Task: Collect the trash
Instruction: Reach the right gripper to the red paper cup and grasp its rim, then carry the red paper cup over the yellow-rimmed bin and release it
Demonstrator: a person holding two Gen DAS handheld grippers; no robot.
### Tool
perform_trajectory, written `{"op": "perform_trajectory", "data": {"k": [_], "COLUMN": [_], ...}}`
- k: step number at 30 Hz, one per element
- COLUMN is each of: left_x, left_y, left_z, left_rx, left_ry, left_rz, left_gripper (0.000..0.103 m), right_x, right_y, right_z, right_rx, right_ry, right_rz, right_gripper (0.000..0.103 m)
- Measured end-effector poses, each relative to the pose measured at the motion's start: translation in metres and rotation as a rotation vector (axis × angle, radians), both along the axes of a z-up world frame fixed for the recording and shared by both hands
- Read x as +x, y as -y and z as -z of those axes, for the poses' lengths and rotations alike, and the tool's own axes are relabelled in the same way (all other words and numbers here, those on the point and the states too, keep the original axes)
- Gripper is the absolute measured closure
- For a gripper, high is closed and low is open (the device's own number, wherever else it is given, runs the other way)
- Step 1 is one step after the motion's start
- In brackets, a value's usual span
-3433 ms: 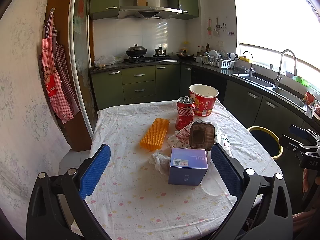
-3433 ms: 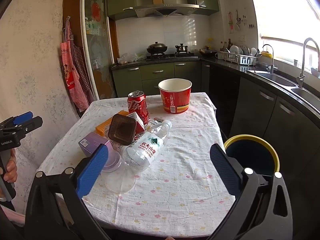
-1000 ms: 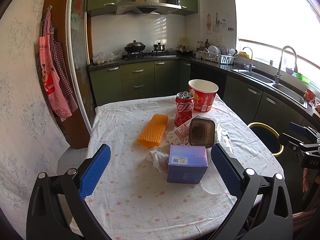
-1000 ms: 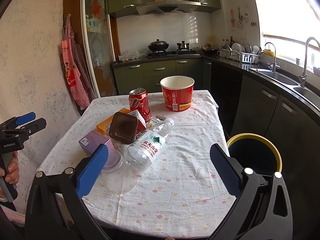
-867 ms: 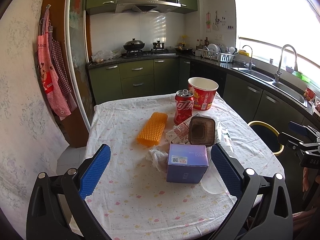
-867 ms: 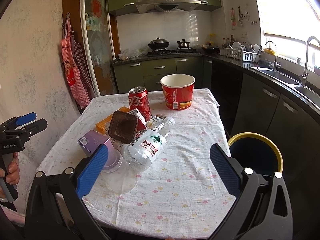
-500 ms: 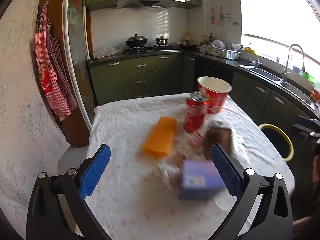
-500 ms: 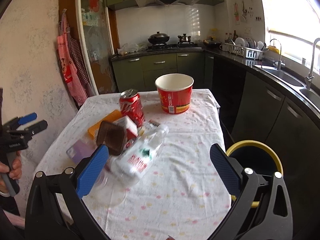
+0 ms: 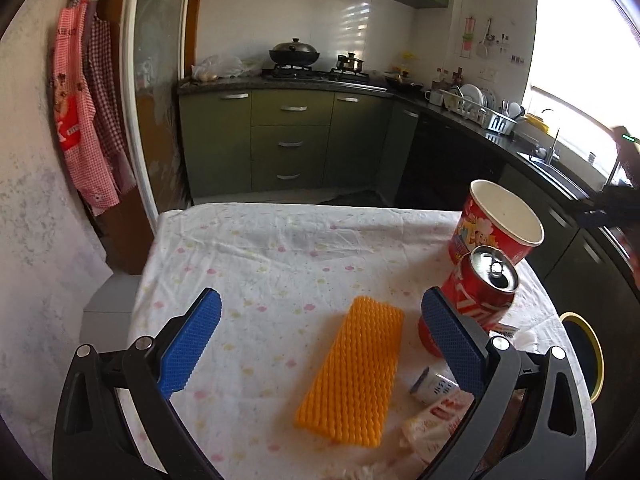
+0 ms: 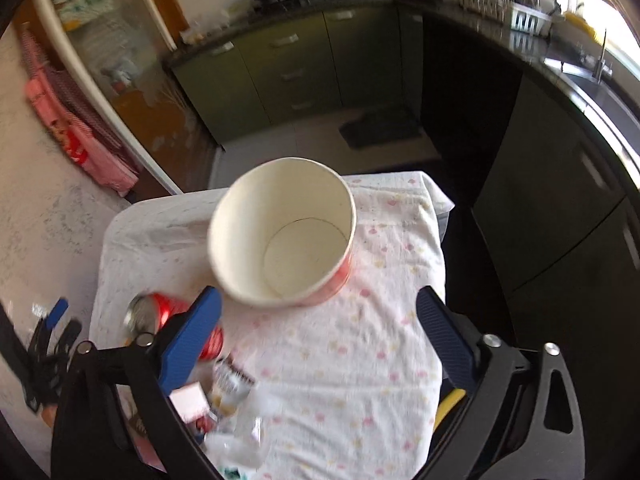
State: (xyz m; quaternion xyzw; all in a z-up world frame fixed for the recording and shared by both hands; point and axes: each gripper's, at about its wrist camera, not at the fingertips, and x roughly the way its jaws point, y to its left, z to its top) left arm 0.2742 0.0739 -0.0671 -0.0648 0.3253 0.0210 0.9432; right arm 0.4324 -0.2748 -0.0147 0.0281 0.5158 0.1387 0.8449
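Orange mesh sleeve (image 9: 354, 372): lies flat on the tablecloth (image 9: 280, 256) between your left tongs' pads, nearer the right-hand pad.
Red can (image 9: 472, 300): upright, just behind your left tongs' right-hand pad; partly hidden by it.
Paper bucket (image 10: 284, 232): upright, mouth open, ahead of your right tongs and a little toward their left-hand pad; in the left view it stands just behind the can.
Small wrappers (image 9: 436, 408): low by your left tongs' right-hand pad, beside the sleeve.
Left tongs (image 9: 320, 344): your pads are spread wide, holding nothing, hovering above the sleeve.
Right tongs (image 10: 316, 336): your pads are spread wide, holding nothing; picture blurred.
Bin (image 9: 588, 352): yellow rim, on the floor past the table edge, right of your left tongs.
Clutter under right tongs: too blurred to name.
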Motion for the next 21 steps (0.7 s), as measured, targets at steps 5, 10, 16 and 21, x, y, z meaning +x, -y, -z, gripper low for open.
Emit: {"op": "perform_trajectory", "data": {"k": [5,10,16,21], "left_x": [0.008,0.008,-0.007,-0.037], "left_y": [0.000,-0.002,0.001,0.006], "left_z": [0.021,0.029,0.013,-0.021], "left_rx": [0.008,-0.027,-0.006,0.038], "left_ry": [-0.038,-0.070,-0.029,0.040], "left_rz": [0.013,0.034,0.055,0.049], "left_gripper": [0.004,0.004,0.004,0.004], "right_x": [0.070,0.099,0.088,0.039], "right_y": [-0.013,-0.021,-0.012,0.030], "right_z": [0.045,0.084,0.075,0.012], "right_rx": [-0.093,-0.143,-0.126,-0.040], "right_ry": [-0.145,-0.238,-0.228,-0.144], "right_rz": [0.043,0.043,0.037,0.053], "right_gripper": [0.045,0.097,0.099,0.100]}}
